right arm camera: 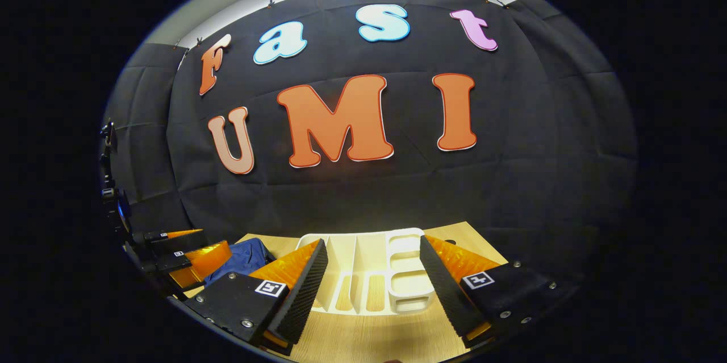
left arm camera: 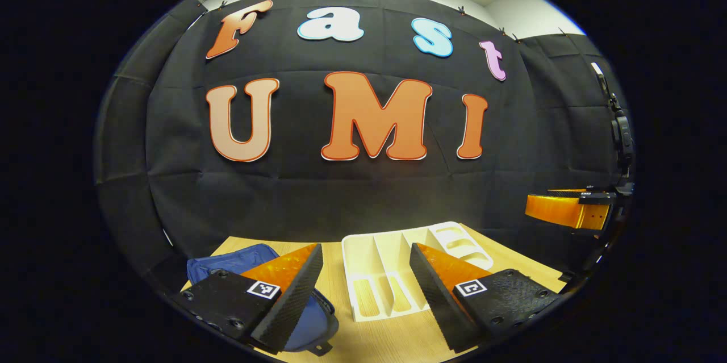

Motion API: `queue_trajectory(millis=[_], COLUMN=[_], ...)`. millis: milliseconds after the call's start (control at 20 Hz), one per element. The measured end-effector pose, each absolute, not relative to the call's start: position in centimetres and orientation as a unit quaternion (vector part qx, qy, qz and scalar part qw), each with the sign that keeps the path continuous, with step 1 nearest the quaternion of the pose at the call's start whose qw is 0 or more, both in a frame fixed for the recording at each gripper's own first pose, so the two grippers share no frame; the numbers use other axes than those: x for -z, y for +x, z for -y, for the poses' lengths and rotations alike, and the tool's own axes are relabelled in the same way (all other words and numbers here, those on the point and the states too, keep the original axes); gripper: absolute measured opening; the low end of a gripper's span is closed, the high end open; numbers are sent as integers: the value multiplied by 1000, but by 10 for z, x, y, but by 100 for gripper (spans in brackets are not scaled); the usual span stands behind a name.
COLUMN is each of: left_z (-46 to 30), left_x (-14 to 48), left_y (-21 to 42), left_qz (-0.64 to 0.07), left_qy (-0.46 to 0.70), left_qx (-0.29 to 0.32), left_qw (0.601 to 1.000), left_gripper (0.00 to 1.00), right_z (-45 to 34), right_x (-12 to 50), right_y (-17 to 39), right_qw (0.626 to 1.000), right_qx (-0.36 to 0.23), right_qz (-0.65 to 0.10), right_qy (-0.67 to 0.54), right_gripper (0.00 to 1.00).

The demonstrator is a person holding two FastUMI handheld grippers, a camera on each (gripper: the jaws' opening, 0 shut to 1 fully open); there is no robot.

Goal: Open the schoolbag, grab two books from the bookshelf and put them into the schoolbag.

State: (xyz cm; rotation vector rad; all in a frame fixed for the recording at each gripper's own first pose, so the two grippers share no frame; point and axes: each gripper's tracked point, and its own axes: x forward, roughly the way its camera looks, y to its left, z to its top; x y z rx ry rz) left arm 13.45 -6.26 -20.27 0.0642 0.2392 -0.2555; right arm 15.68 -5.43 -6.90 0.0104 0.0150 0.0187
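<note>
My left hand-held gripper (left arm camera: pixel 366 289) hangs above the near edge of the wooden tabletop (left arm camera: pixel 392 340), fingers spread wide with nothing between them. My right hand-held gripper (right arm camera: pixel 372 289) is the same: spread wide, holding nothing, level with the left.

Blue schoolbag (left arm camera: pixel 238 258): lies flat on the left side of the tabletop, partly under my left gripper's left finger in the left gripper view. In the right gripper view it sits far to the left, beyond the right gripper's left finger, with the other gripper between. Whether its zip is open or shut I cannot tell; the mouth is hidden.

White bookshelf (left arm camera: pixel 397 272): a slotted rack lying just right of the bag, mid-tabletop, dividers running near to far. The slots I can see show bare wood through them; I can make out no books in it.

The relation that counts: the bag is to the left and close under the left gripper, so that gripper is plainly the nearer one for it. The rack lies straight ahead between the right gripper's fingers, its slots in line with my reach.

This fits either books yet to be fetched from somewhere out of view, or books already stowed in the bag. I can't settle which.
</note>
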Motion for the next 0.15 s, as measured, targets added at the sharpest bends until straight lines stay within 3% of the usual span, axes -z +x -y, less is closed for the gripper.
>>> queue_trajectory(millis=[150], left_z=[59], left_x=[200], left_y=[134], left_qz=[-122], left_qy=[33], left_qx=[125], left_qw=[984], left_gripper=[95], right_z=[53], right_x=[70], right_y=[156], right_qw=[1000], right_qx=[-15], right_qz=[-9], right_qy=[5], right_gripper=[97])
